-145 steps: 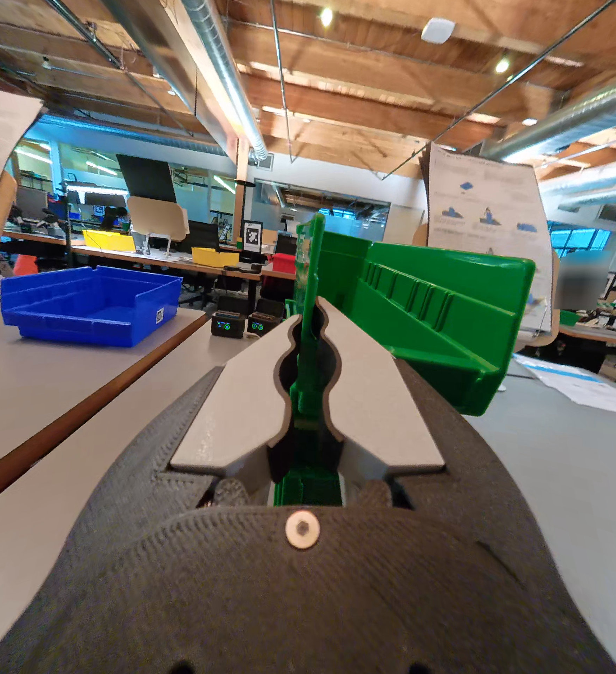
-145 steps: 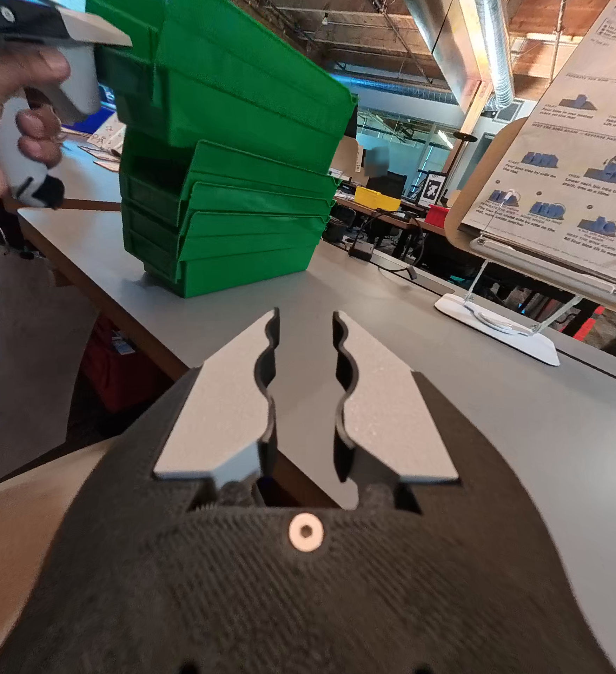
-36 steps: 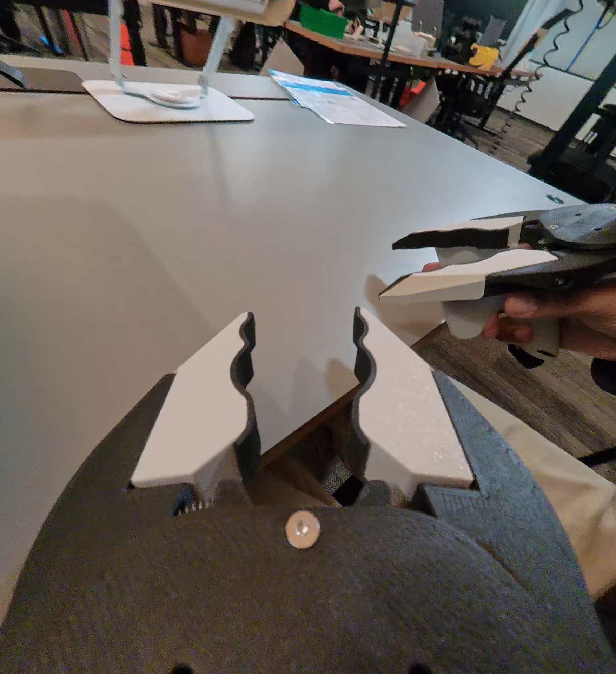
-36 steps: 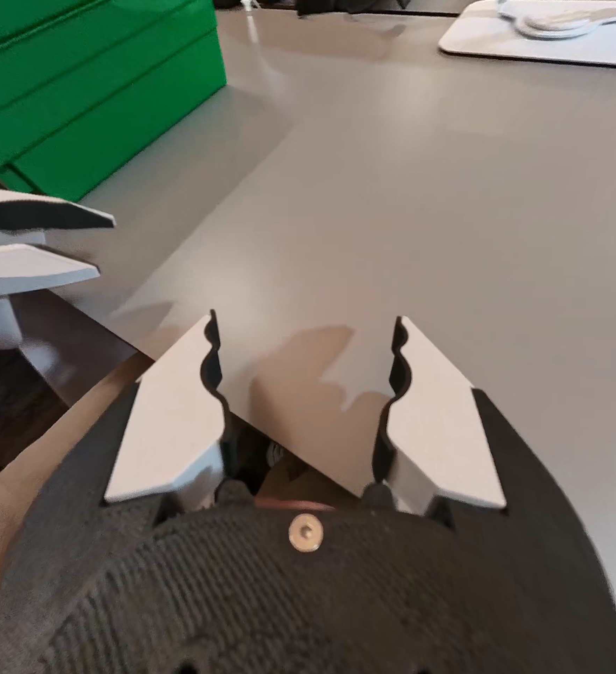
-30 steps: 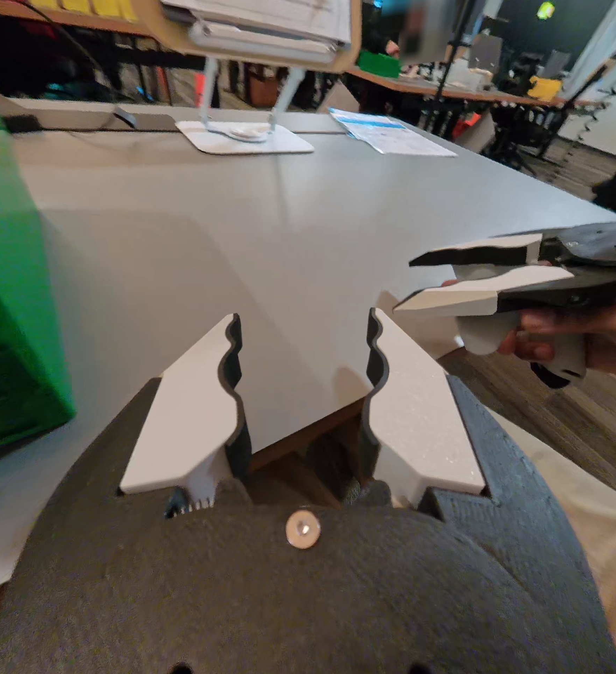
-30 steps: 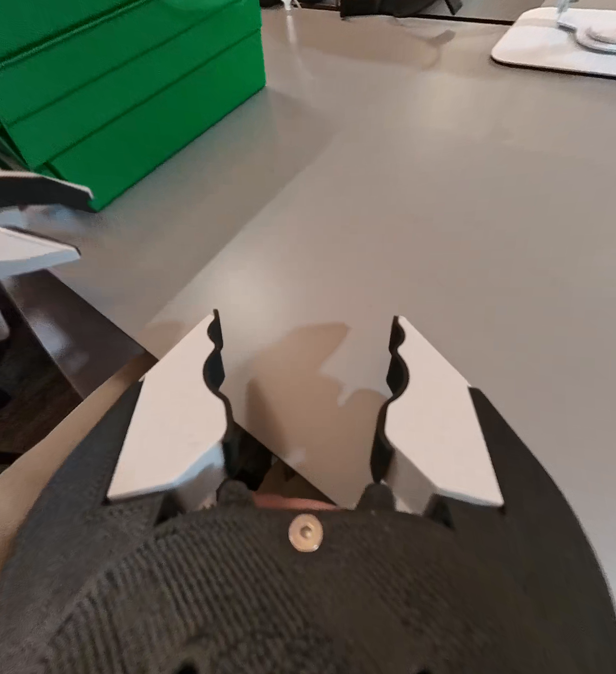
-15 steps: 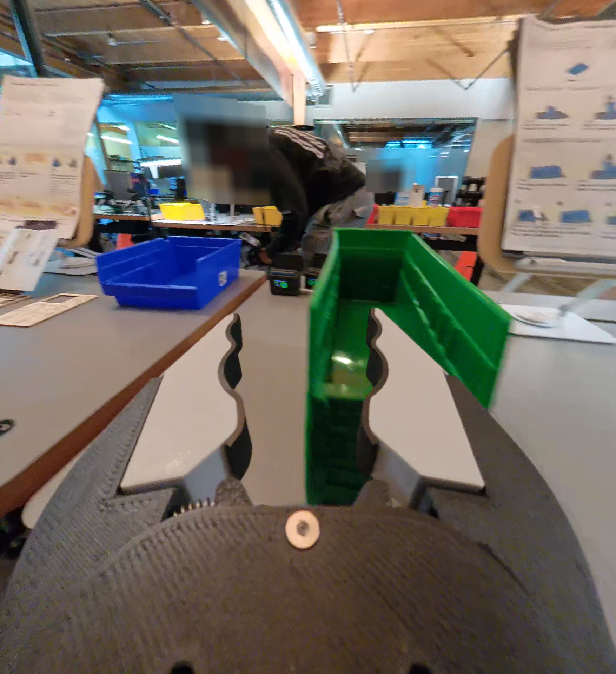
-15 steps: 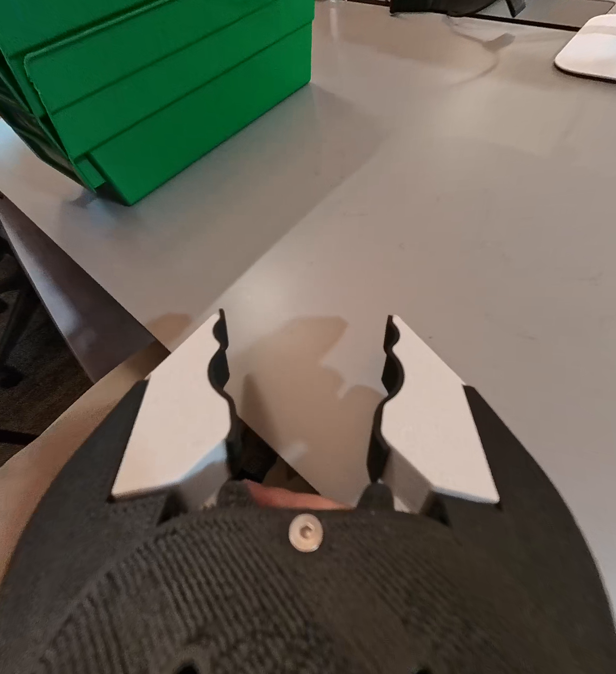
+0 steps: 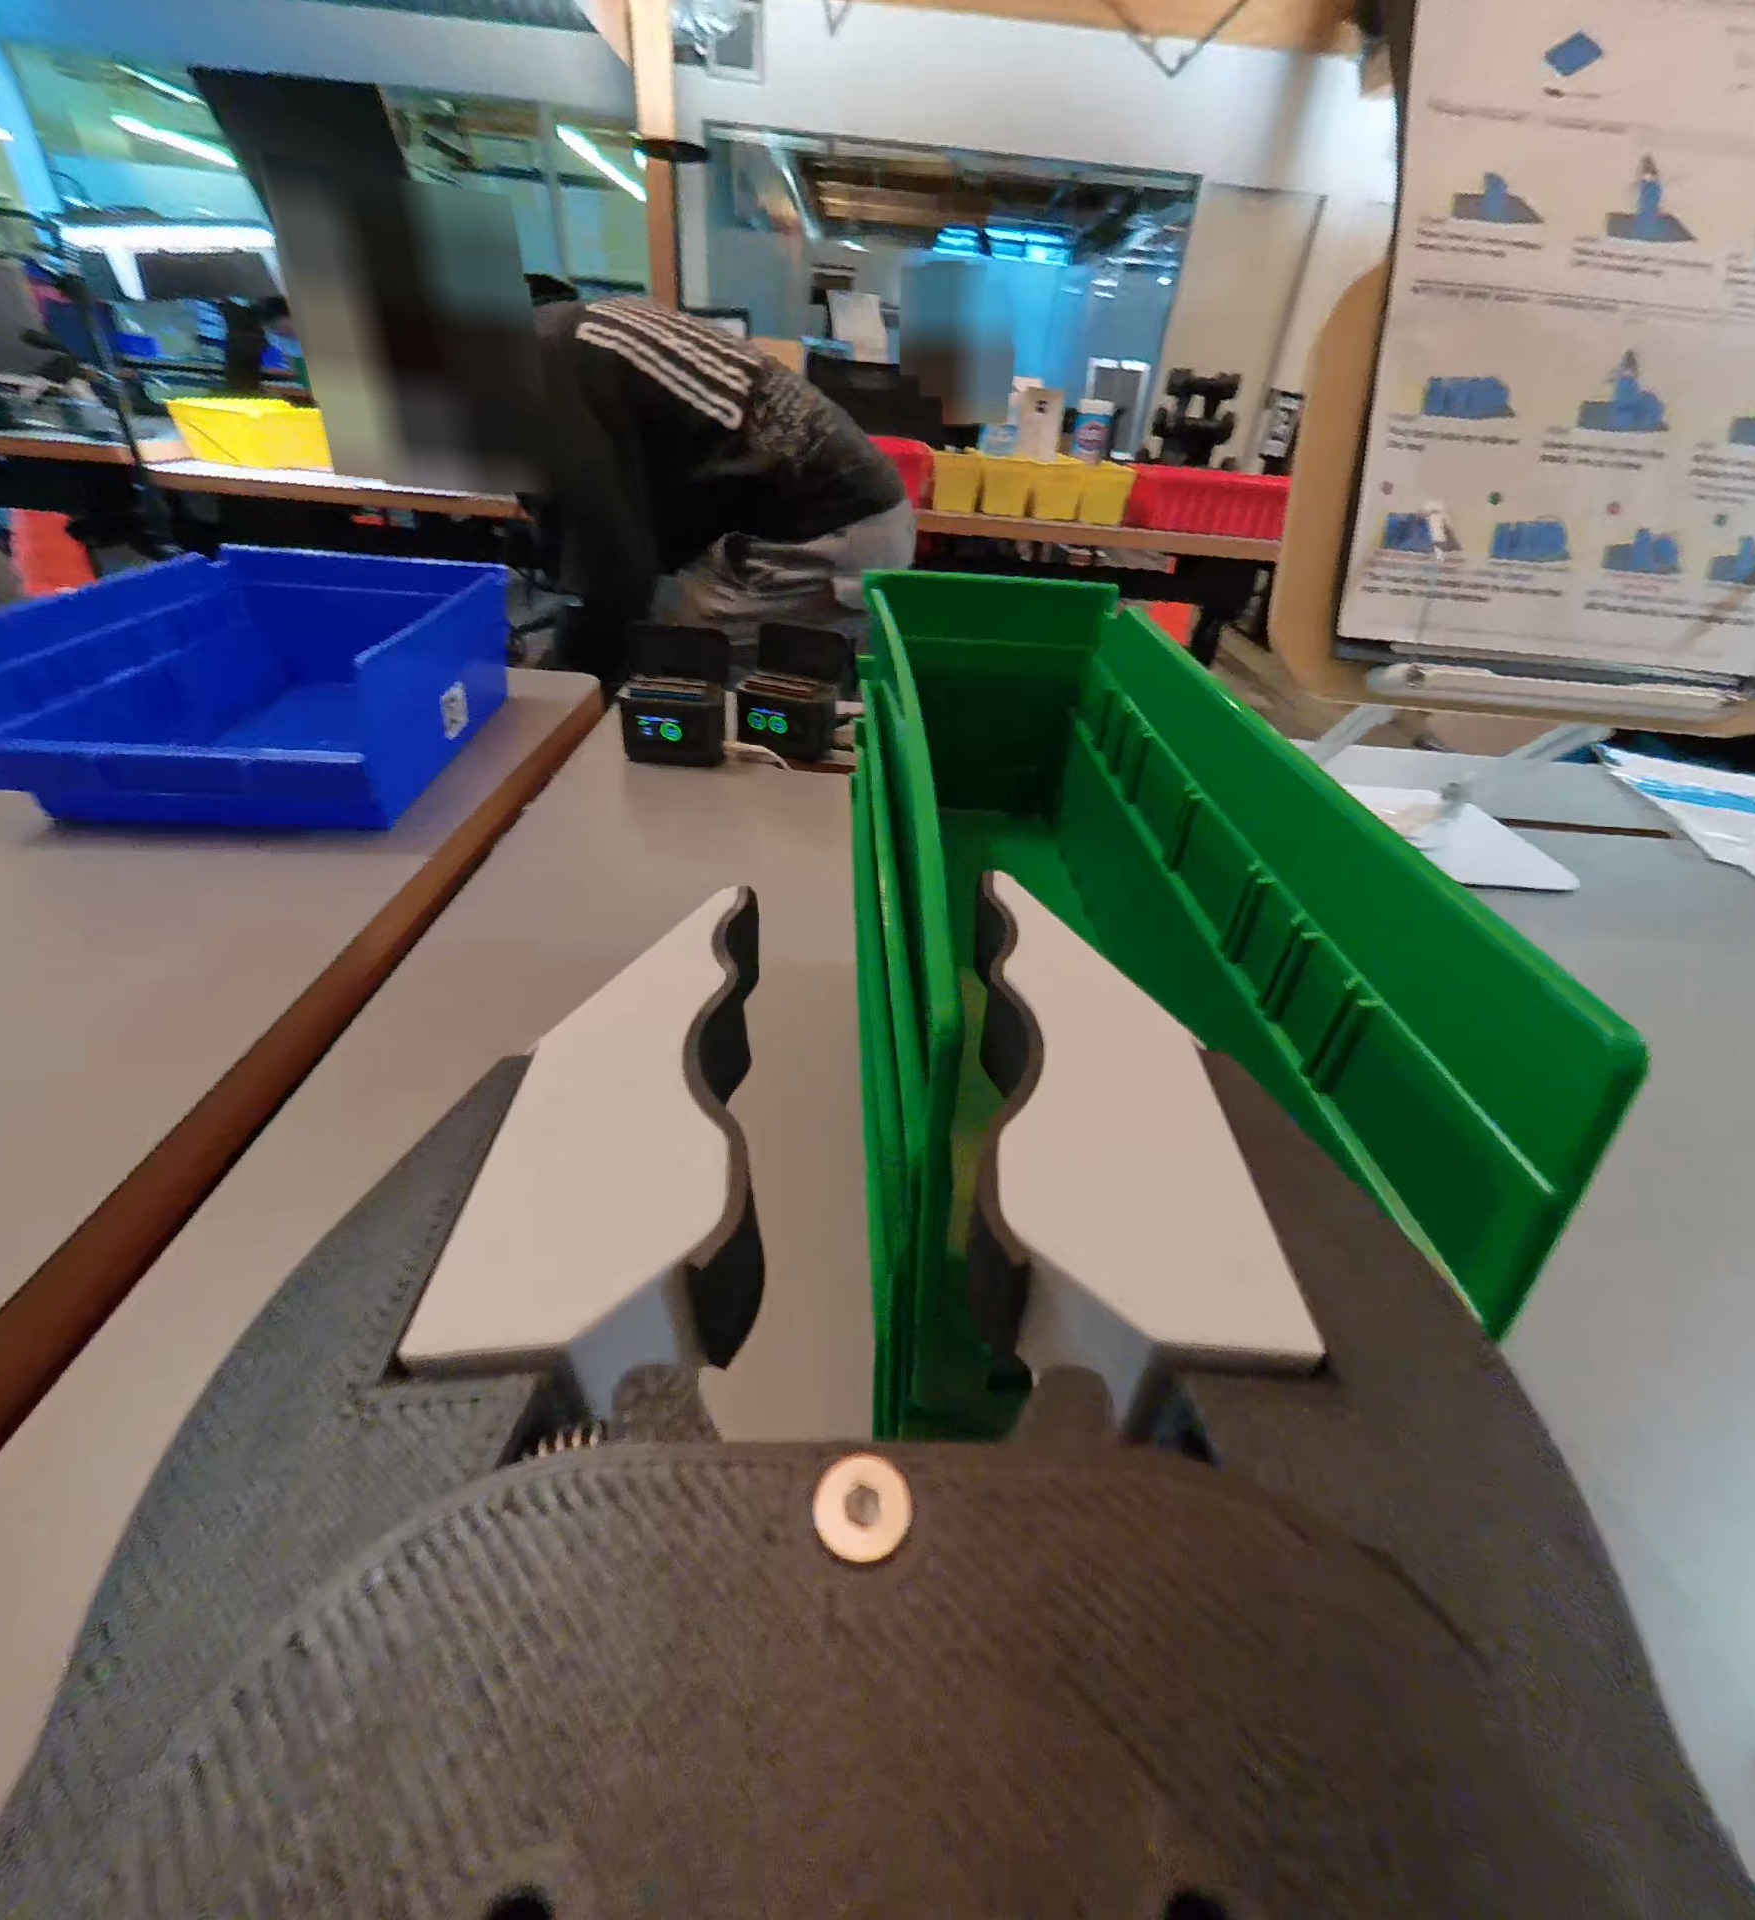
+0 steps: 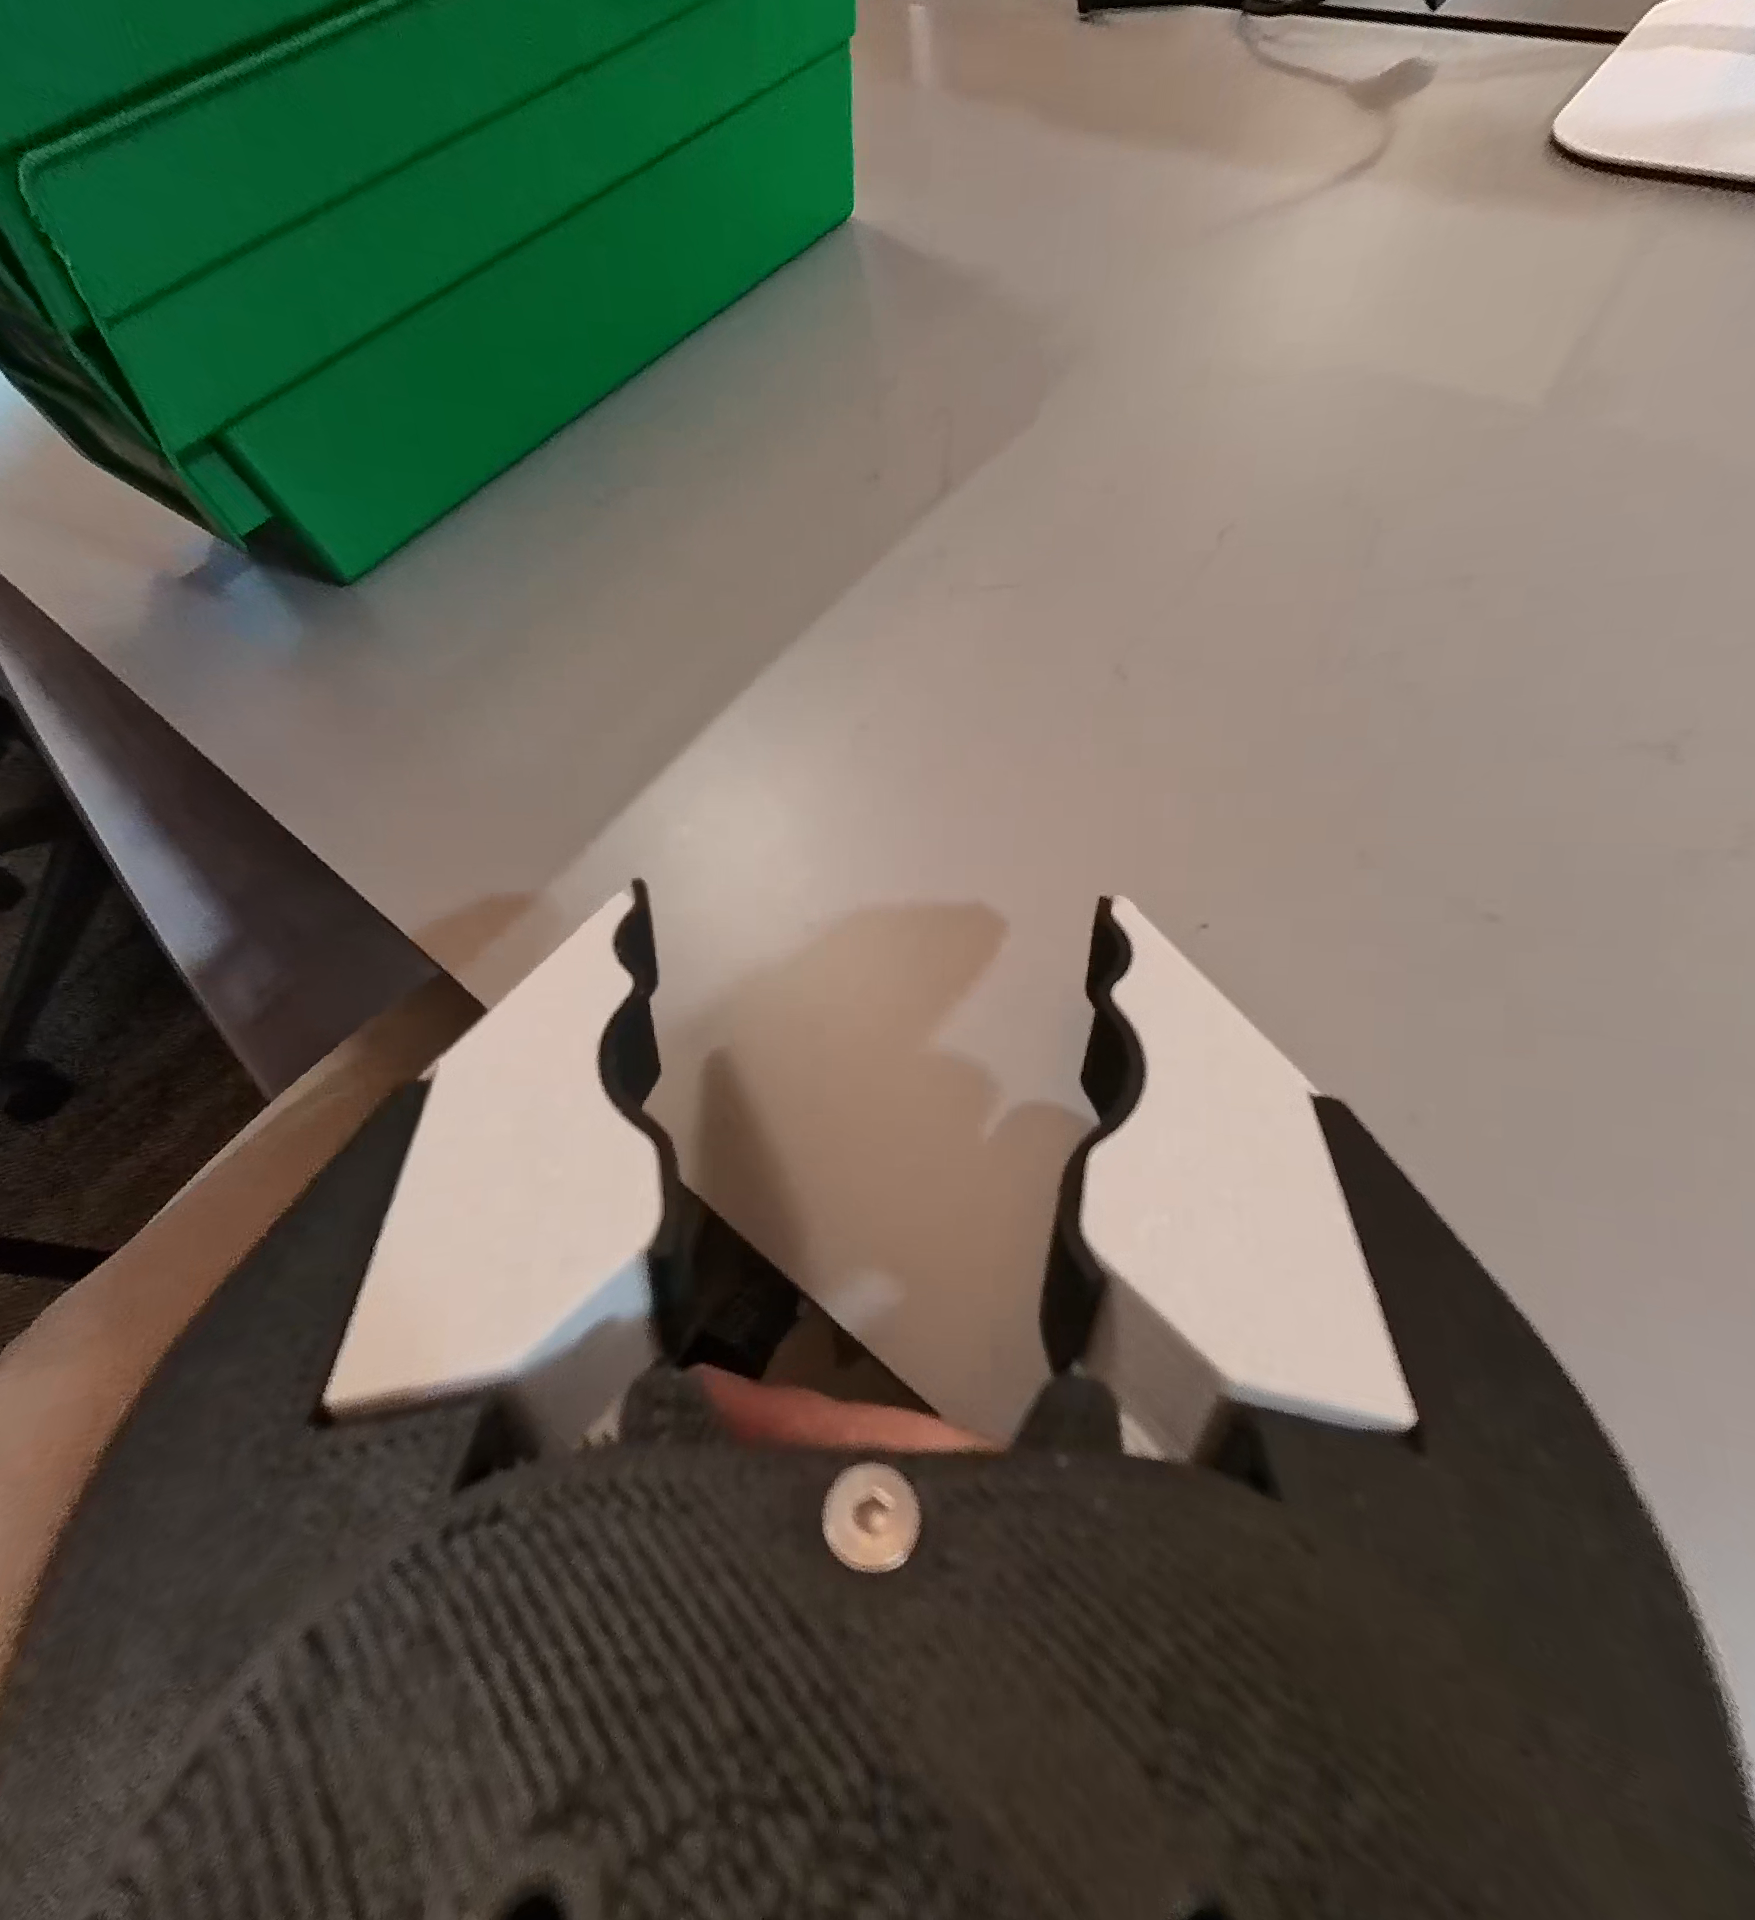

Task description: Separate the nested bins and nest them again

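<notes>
A stack of several nested green bins [image 9: 1268, 935] stands on the grey table [image 9: 644, 935]. My left gripper [image 9: 868, 888] is open and straddles the stack's left wall. The right finger [image 9: 1112, 1143] is inside the top bin, close against the wall. The left finger [image 9: 603, 1143] is outside with a gap to the wall. In the right wrist view the green stack [image 10: 437, 260] sits at the upper left. My right gripper [image 10: 869, 896] is open and empty, low over the table's front edge and apart from the stack.
A blue bin [image 9: 229, 686] sits on the neighbouring table to the left. Two black charger boxes [image 9: 717, 707] stand behind the stack. An instruction board [image 9: 1579, 364] on a white stand base [image 10: 1704, 135] and papers [image 9: 1746, 821] lie to the right. A person [image 9: 707, 436] bends over behind.
My left gripper let go of a green bin, swung right, then returned to straddle the stack's left wall, and its jaws have narrowed. My right gripper opened wider and stayed low at the table's front.
</notes>
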Available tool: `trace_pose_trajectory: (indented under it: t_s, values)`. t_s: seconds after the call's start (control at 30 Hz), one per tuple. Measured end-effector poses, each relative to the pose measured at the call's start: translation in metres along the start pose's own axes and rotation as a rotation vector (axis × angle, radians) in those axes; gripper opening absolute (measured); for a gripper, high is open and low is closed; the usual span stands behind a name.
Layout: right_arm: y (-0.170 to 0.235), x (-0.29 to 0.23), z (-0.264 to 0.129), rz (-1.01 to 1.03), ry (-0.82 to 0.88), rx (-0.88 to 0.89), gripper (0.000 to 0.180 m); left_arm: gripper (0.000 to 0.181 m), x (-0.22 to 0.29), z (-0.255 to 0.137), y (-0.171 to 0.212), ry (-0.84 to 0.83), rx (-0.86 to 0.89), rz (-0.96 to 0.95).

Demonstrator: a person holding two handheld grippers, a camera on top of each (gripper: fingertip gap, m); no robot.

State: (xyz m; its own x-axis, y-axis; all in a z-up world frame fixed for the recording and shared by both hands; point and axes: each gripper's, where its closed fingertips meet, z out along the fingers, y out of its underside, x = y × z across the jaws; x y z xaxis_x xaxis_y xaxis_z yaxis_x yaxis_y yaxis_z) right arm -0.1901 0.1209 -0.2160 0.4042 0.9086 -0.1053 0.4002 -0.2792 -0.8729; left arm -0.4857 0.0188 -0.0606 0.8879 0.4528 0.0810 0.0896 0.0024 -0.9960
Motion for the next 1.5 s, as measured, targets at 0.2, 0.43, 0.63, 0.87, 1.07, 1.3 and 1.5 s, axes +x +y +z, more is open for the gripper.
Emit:
trace_pose_trajectory:
  t_s: [0.2, 0.43, 0.63, 0.87, 1.07, 1.3, 1.5]
  values:
    - [0.000, -0.002, 0.000, 0.002, -0.010, -0.003, 0.083, 0.048, 0.017, -0.002, 0.011, 0.119, -0.077, -0.028]
    - [0.001, -0.005, -0.001, -0.005, -0.018, -0.008, 0.082, 0.047, 0.031, -0.002, 0.018, 0.175, -0.115, -0.039]
    - [0.001, -0.006, -0.001, -0.011, -0.018, -0.010, 0.082, 0.004, 0.016, -0.005, 0.007, 0.097, -0.057, -0.073]
    - [0.002, -0.009, -0.001, -0.023, -0.020, -0.014, 0.081, 0.000, 0.014, -0.005, 0.006, 0.062, -0.054, -0.030]
    - [0.003, -0.009, -0.002, -0.036, -0.014, -0.015, 0.080, 0.000, 0.012, -0.004, 0.005, 0.050, -0.051, -0.029]
    - [0.004, -0.006, -0.003, -0.032, -0.006, -0.016, 0.079, 0.000, 0.013, -0.004, 0.005, 0.066, -0.052, -0.048]
    - [0.005, -0.002, -0.005, -0.032, 0.009, -0.015, 0.078, 0.005, 0.015, -0.002, 0.006, 0.103, -0.051, -0.114]
